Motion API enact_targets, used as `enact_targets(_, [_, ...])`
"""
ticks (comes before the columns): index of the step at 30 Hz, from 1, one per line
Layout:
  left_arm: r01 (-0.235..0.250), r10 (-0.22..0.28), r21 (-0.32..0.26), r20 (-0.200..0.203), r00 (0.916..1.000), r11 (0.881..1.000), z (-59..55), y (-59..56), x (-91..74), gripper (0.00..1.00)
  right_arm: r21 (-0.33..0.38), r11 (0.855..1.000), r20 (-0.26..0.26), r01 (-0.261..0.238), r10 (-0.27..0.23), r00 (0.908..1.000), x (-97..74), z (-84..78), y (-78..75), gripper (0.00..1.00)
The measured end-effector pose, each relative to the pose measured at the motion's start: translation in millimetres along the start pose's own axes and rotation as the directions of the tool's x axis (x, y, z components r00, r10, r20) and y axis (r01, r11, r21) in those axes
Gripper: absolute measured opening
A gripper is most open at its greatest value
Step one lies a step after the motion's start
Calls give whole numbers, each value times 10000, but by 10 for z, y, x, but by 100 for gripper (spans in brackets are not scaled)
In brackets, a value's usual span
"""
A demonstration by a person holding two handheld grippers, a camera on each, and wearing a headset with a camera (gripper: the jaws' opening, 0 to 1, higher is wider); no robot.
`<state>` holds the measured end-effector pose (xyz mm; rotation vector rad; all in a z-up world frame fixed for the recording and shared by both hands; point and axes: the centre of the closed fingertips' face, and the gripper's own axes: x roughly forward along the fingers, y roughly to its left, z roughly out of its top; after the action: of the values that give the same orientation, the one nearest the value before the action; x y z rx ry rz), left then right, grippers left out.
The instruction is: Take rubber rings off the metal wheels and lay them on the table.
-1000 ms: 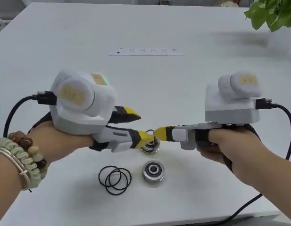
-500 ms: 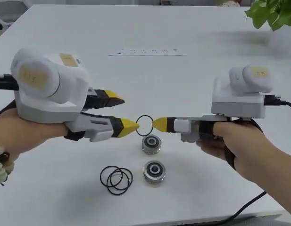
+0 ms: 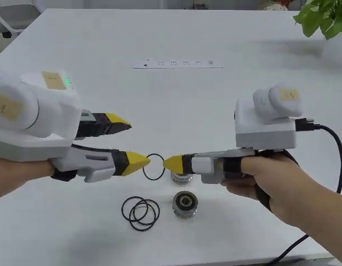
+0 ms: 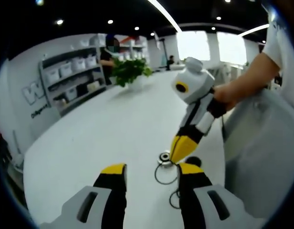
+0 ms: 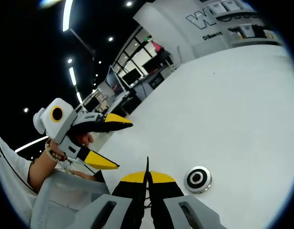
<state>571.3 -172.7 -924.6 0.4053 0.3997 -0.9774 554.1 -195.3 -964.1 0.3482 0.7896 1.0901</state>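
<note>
1. Head view: the right gripper (image 3: 169, 163) had its jaws pressed together on one rubber ring (image 3: 154, 167). The ring hung clear of the bench (image 3: 243, 88), so I judged it was already off its wheel and only needed laying down. The left gripper (image 3: 132, 143) faced it with its jaws wide apart and nothing between them. Its lower tip reached the ring's rim, but whether it touched I could not tell. It was probably held there to help with the ring or to go for a wheel. One metal wheel (image 3: 182, 178) sat just behind and below the right gripper's tip. A second wheel (image 3: 185, 202) lay closer to the bench's near edge. A pile of loose rings (image 3: 140, 211) lay just beside that second wheel, also toward the near edge, which made it the likely spot for the held ring.
2. Left gripper view: this gripper's own jaws gaped, empty. The right gripper came in from the right with its yellow tips closed on the ring, which dangled just beside one of the open jaws. A wheel sat on the bench just behind the ring.
3. Right gripper view: its jaws were fully closed, and the ring showed edge-on as a thin dark line rising from the tips, which suggested a firm pinch. One wheel lay flat on the bench near the jaws. The left gripper stood apart, open.
</note>
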Motion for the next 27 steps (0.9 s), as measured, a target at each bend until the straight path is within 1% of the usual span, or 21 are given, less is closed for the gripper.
enact_targets(1, [-1,1,-33,-71,10000,10000,-30,-8,-13,43,-46,10000,-72,-70,69,10000,14,-20,19,0])
enact_targets(2, [-20,18,-35,-337,9994,10000,-94,-15,-33,43,-57,9999,-158,-133,132,9998,38,-46,42,0])
enact_targets(3, [-91,92,16,-452,9989,10000,-127,-11,-44,43,-85,9998,-257,-202,200,9995,51,-70,62,0])
enact_targets(4, [-139,141,48,-495,9987,9999,-151,-13,-56,43,-124,9995,-375,-282,277,9989,63,-97,80,0])
enact_targets(7, [-169,162,-111,-594,9981,9998,-206,-30,-94,44,-221,9988,-780,-437,418,9961,107,-204,124,0])
enact_targets(9, [-177,167,-169,-606,9980,9997,-221,-42,-110,44,-241,9985,-1009,-489,462,9938,141,-260,116,0])
enact_targets(10, [-171,159,-182,-632,9979,9997,-226,-46,-111,44,-309,9983,-1220,-497,456,9915,153,-306,109,0])
enact_targets(14, [-194,181,-158,-783,9968,9997,-266,-56,-128,44,-483,9978,-1482,-461,385,9882,171,-368,93,0])
enact_targets(18, [-97,64,-359,-933,9956,9993,-320,-100,-146,46,-553,9977,-1686,-394,295,9852,178,-413,64,0])
enact_targets(20, [-2,-37,-376,-1029,9947,9993,-349,-131,-148,47,-747,9970,-1727,-213,81,9849,180,-421,25,0])
enact_targets(23, [270,-326,-493,-1165,9927,9984,-399,-204,-145,50,-766,9970,-1825,-92,-49,9832,180,-448,-13,0])
enact_targets(27, [604,-682,-702,-1149,9910,9957,-415,-287,-139,55,-913,9958,-1888,71,-243,9817,177,-462,-42,0])
